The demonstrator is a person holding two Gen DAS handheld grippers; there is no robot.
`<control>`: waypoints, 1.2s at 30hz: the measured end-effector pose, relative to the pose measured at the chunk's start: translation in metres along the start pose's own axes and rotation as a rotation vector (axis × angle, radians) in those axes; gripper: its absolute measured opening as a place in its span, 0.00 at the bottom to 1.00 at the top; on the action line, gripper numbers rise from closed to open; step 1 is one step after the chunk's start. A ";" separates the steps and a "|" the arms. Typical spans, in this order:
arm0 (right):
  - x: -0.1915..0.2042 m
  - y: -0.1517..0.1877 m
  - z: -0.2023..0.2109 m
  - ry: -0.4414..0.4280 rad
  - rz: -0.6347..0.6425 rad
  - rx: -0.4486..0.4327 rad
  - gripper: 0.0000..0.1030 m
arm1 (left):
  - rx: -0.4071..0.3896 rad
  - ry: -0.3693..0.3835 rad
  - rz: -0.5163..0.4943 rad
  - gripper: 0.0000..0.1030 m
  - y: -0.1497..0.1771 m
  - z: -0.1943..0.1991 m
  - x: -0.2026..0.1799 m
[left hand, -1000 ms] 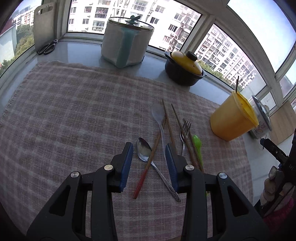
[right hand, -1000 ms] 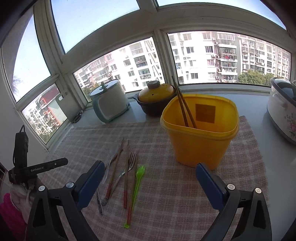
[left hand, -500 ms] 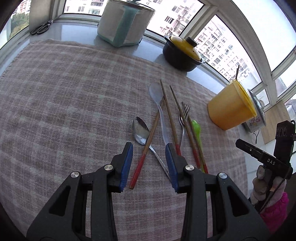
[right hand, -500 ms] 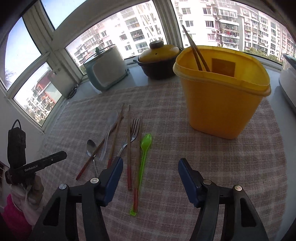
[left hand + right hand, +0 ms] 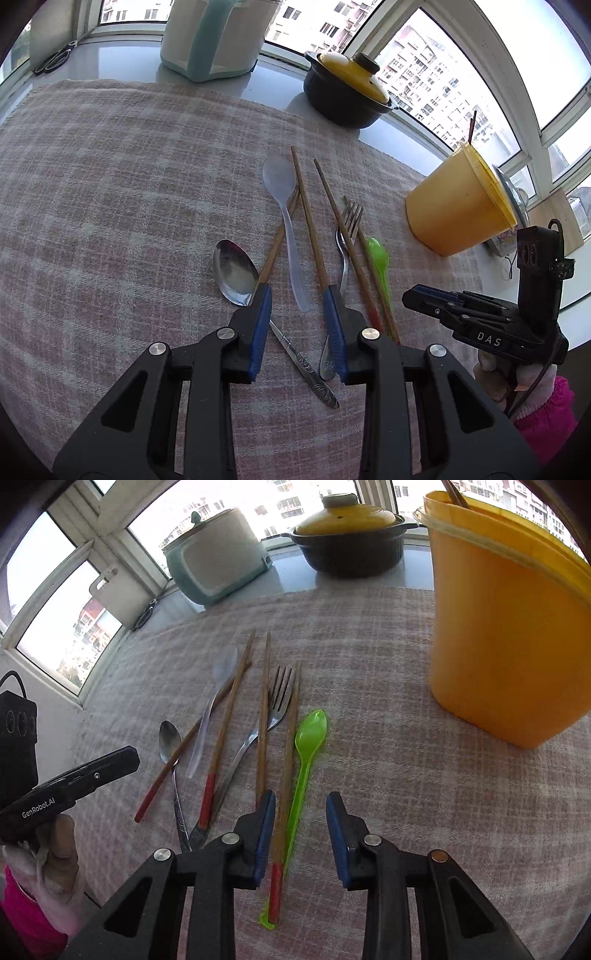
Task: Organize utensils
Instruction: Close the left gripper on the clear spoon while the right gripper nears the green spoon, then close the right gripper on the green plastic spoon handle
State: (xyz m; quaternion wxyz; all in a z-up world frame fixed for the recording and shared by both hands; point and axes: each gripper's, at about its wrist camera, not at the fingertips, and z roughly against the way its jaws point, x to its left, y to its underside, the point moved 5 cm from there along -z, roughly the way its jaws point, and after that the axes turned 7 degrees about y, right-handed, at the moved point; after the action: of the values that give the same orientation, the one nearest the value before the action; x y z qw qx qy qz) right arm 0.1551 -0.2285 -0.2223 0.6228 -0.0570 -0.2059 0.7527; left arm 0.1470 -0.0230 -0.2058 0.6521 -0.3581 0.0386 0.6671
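Checked cloth [image 5: 129, 184], scattered utensils; left gripper [image 5: 297, 301] open; right gripper [image 5: 301, 810] open over green spoon [image 5: 308, 746]

Both grippers are black plastic, with triangular cut-outs in the arms and round silver screw heads at the pivots. The left gripper [image 5: 297, 308] has blue pads [image 5: 260, 332] lining the inner faces of its fingers; so does the right gripper [image 5: 301, 821]. Seen side-on, the left one reads "GenRobot.AI" in white, the right one "DAS", each with a black box and thin cable behind the claw. The hand [image 5: 51, 864] behind the claw wears a pale glove and a pink sleeve [image 5: 26, 919].
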 end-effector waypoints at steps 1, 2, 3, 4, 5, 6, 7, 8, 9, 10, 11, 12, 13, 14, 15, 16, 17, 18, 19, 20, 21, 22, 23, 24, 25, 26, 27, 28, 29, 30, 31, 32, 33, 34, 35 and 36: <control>0.001 -0.001 -0.004 0.007 0.005 0.008 0.25 | 0.003 0.001 0.000 0.28 -0.002 -0.002 0.000; 0.003 -0.001 -0.008 0.016 0.008 0.017 0.24 | 0.005 0.001 0.000 0.27 -0.003 -0.005 0.000; 0.003 -0.002 -0.011 0.025 0.007 0.024 0.22 | 0.007 0.001 0.000 0.27 -0.005 -0.007 0.000; 0.003 -0.003 -0.014 0.031 0.003 0.029 0.21 | 0.008 -0.001 -0.001 0.26 -0.007 -0.009 0.000; 0.002 -0.003 -0.017 0.035 -0.002 0.034 0.20 | 0.010 -0.003 -0.002 0.26 -0.008 -0.011 0.000; 0.002 -0.004 -0.019 0.039 -0.006 0.036 0.19 | 0.011 -0.005 -0.003 0.26 -0.011 -0.013 0.000; 0.001 -0.004 -0.021 0.041 -0.009 0.038 0.19 | 0.012 -0.009 -0.004 0.26 -0.013 -0.016 0.001; 0.001 -0.004 -0.022 0.043 -0.009 0.041 0.19 | 0.014 -0.013 -0.005 0.25 -0.016 -0.018 0.001; 0.001 -0.005 -0.024 0.046 -0.007 0.042 0.18 | 0.014 -0.018 -0.006 0.25 -0.019 -0.020 0.002; 0.002 -0.006 -0.026 0.045 -0.005 0.044 0.18 | 0.014 -0.020 -0.006 0.25 -0.023 -0.023 0.002; 0.003 -0.007 -0.027 0.044 -0.003 0.046 0.18 | 0.016 -0.022 -0.003 0.25 -0.027 -0.026 0.003; 0.004 -0.007 -0.028 0.045 0.000 0.046 0.17 | 0.019 -0.021 0.002 0.25 -0.031 -0.030 0.004; 0.005 -0.008 -0.028 0.047 0.002 0.046 0.17 | 0.023 -0.021 0.012 0.25 -0.036 -0.034 0.007; 0.006 -0.010 -0.029 0.049 0.003 0.046 0.17 | 0.025 -0.023 0.020 0.25 -0.040 -0.037 0.008; 0.007 -0.010 -0.030 0.051 0.003 0.046 0.17 | 0.025 -0.025 0.030 0.25 -0.045 -0.041 0.010; 0.008 -0.011 -0.031 0.052 0.001 0.047 0.17 | 0.026 -0.024 0.038 0.25 -0.050 -0.044 0.012; 0.008 -0.012 -0.031 0.052 -0.002 0.048 0.17 | 0.028 -0.024 0.043 0.25 -0.055 -0.049 0.014; 0.008 -0.013 -0.032 0.050 -0.004 0.049 0.17 | 0.028 -0.029 0.049 0.25 -0.059 -0.052 0.016; 0.009 -0.013 -0.033 0.050 -0.006 0.050 0.17 | 0.026 -0.032 0.057 0.25 -0.064 -0.055 0.018; 0.009 -0.014 -0.033 0.049 -0.009 0.051 0.17 | 0.030 -0.029 0.060 0.25 -0.068 -0.059 0.020; 0.008 -0.014 -0.034 0.047 -0.012 0.053 0.17 | 0.035 -0.031 0.063 0.25 -0.072 -0.062 0.022; 0.008 -0.014 -0.034 0.046 -0.015 0.054 0.17 | 0.034 -0.037 0.068 0.25 -0.077 -0.065 0.024; 0.008 -0.015 -0.034 0.046 -0.017 0.055 0.17 | 0.031 -0.042 0.071 0.26 -0.081 -0.067 0.025; 0.008 -0.014 -0.034 0.047 -0.016 0.056 0.17 | 0.036 -0.045 0.071 0.26 -0.083 -0.070 0.026; 0.008 -0.014 -0.034 0.050 -0.014 0.056 0.17 | 0.044 -0.048 0.075 0.26 -0.087 -0.073 0.027; 0.007 -0.014 -0.034 0.050 -0.015 0.056 0.17 | 0.046 -0.047 0.081 0.26 -0.089 -0.076 0.029; 0.007 -0.014 -0.034 0.049 -0.017 0.057 0.17 | 0.048 -0.044 0.086 0.26 -0.092 -0.078 0.029; 0.007 -0.014 -0.034 0.048 -0.019 0.059 0.17 | 0.051 -0.041 0.089 0.26 -0.094 -0.080 0.030; 0.007 -0.015 -0.034 0.047 -0.021 0.060 0.17 | 0.055 -0.042 0.090 0.26 -0.096 -0.083 0.030; 0.006 -0.015 -0.034 0.046 -0.022 0.062 0.17 | 0.058 -0.044 0.087 0.26 -0.098 -0.085 0.030; 0.006 -0.016 -0.034 0.045 -0.022 0.063 0.17 | 0.061 -0.048 0.083 0.26 -0.099 -0.087 0.030; 0.006 -0.016 -0.035 0.044 -0.022 0.064 0.17 | 0.065 -0.055 0.082 0.26 -0.100 -0.089 0.030; 0.006 -0.017 -0.035 0.043 -0.021 0.065 0.17 | 0.068 -0.057 0.081 0.26 -0.100 -0.092 0.030; 0.007 -0.017 -0.035 0.041 -0.021 0.065 0.17 | 0.071 -0.060 0.079 0.26 -0.100 -0.094 0.030; 0.007 -0.018 -0.035 0.039 -0.021 0.066 0.17 | 0.071 -0.062 0.077 0.26 -0.100 -0.094 0.030; 0.007 -0.019 -0.036 0.037 -0.022 0.067 0.17 | 0.074 -0.061 0.073 0.26 -0.099 -0.095 0.029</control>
State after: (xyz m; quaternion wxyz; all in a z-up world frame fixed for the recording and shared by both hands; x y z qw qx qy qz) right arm 0.1828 -0.2106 -0.2464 0.6362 -0.0477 -0.1696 0.7511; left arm 0.2791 -0.0330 -0.2502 0.6411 -0.3114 0.0563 0.6992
